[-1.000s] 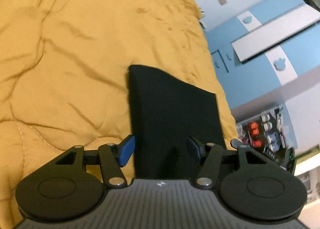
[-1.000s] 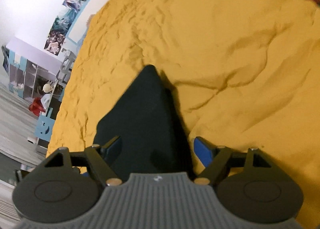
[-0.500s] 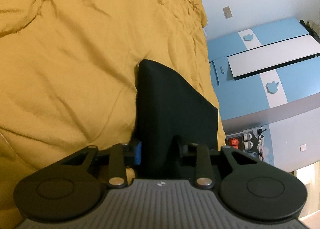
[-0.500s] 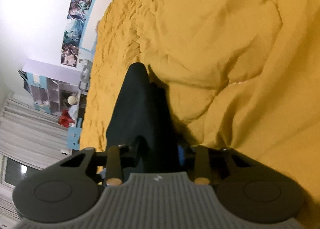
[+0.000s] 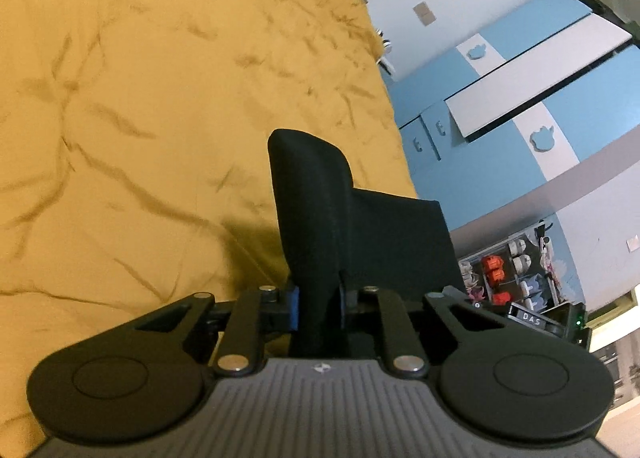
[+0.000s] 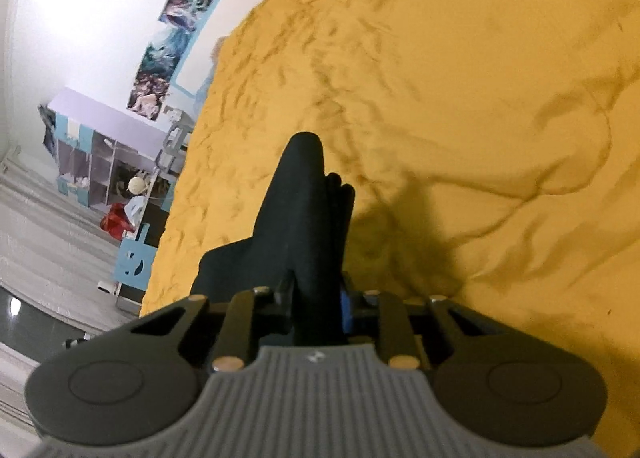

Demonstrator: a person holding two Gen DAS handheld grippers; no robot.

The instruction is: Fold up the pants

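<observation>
The black pants (image 5: 316, 209) lie on a mustard-yellow bedspread (image 5: 140, 97). My left gripper (image 5: 318, 306) has its jaws closing on a bunched edge of the dark cloth, and the blue pads (image 5: 293, 308) press on it. The gripped part rises off the bed as a curved flap. In the right wrist view the pants (image 6: 300, 209) also stand up in a narrow ridge above the bedspread (image 6: 460, 77). My right gripper (image 6: 318, 308) has its jaws closing on that fabric too, pinched between its pads (image 6: 345, 312).
A blue and white wardrobe (image 5: 520, 105) stands past the bed's right edge, with a cluttered shelf (image 5: 512, 270) below it. In the right wrist view, posters (image 6: 172, 41) hang on a white wall above a shelving unit (image 6: 100, 153) left of the bed.
Both grippers went from wide open around the flat pants to closed on the fabric. Both then rose, pulling the gripped edges up off the bedspread.
</observation>
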